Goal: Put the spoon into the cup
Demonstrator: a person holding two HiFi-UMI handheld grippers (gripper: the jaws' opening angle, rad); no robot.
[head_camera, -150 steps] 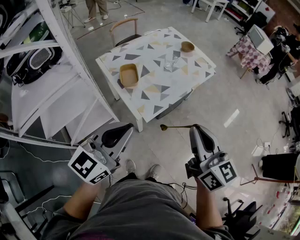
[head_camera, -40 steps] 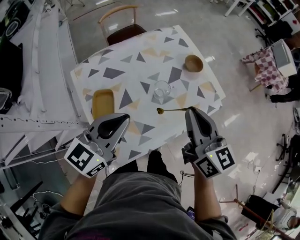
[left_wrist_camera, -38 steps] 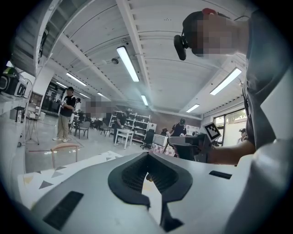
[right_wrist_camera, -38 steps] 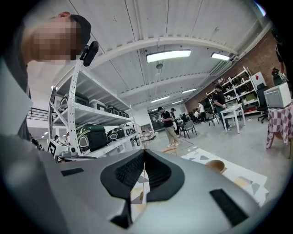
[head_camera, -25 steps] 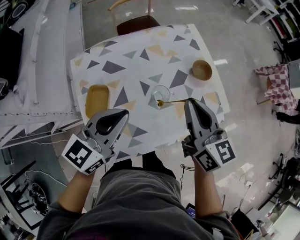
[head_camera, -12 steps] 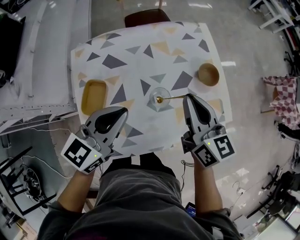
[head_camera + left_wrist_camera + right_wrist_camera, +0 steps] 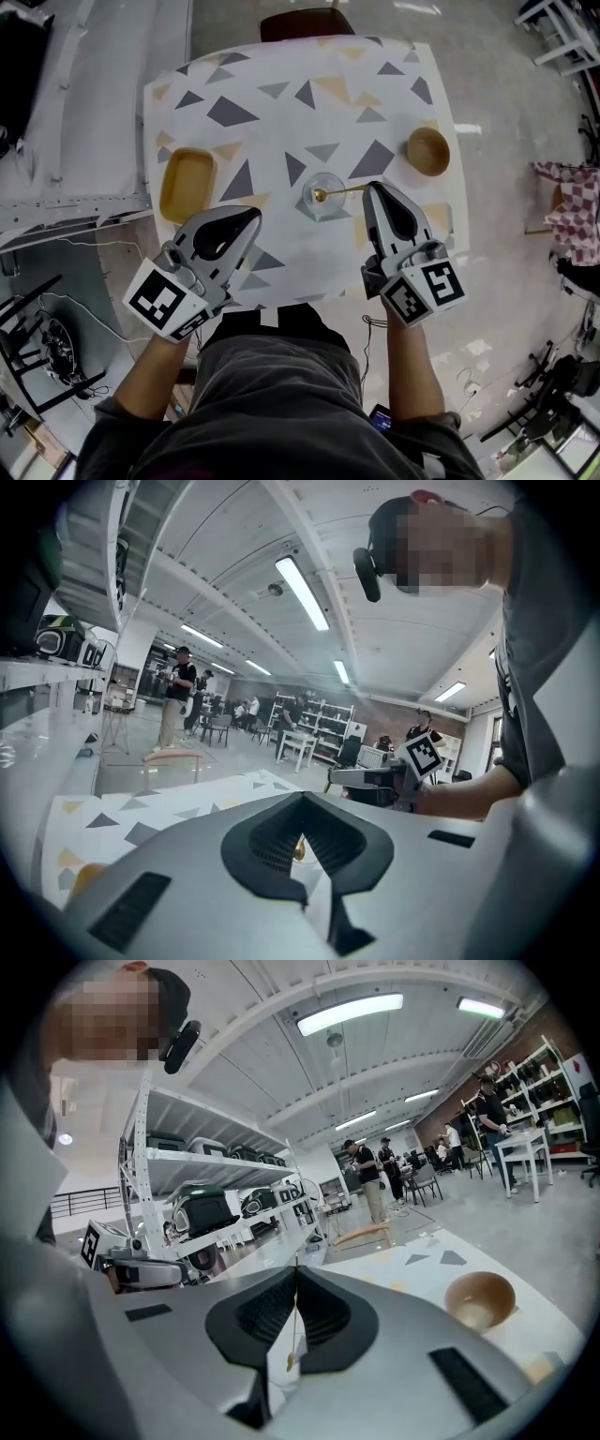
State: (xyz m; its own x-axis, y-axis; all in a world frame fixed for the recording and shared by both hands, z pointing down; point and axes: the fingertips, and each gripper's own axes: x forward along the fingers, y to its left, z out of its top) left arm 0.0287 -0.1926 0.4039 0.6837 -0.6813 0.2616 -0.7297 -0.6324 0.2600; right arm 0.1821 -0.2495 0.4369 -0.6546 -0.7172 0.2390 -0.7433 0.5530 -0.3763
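The spoon (image 7: 342, 191), its handle clamped in the right gripper (image 7: 373, 188), reaches its bowl over the glass cup (image 7: 324, 212) near the table's (image 7: 281, 112) front edge. The left gripper (image 7: 251, 217) is clenched and empty at that edge. The wooden bowl (image 7: 428, 150) and the tray (image 7: 187, 183) lie well apart.

Left gripper (image 7: 251, 216), right gripper (image 7: 369, 187) (jaws closed).

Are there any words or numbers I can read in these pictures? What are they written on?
No readable words or numbers anywhere.
The left gripper and right gripper carry cubes with black-and-white square patterns only, no letters.
The table shows only coloured triangles.
The machines far off in the right gripper view: any labels are too small and blurred to read.
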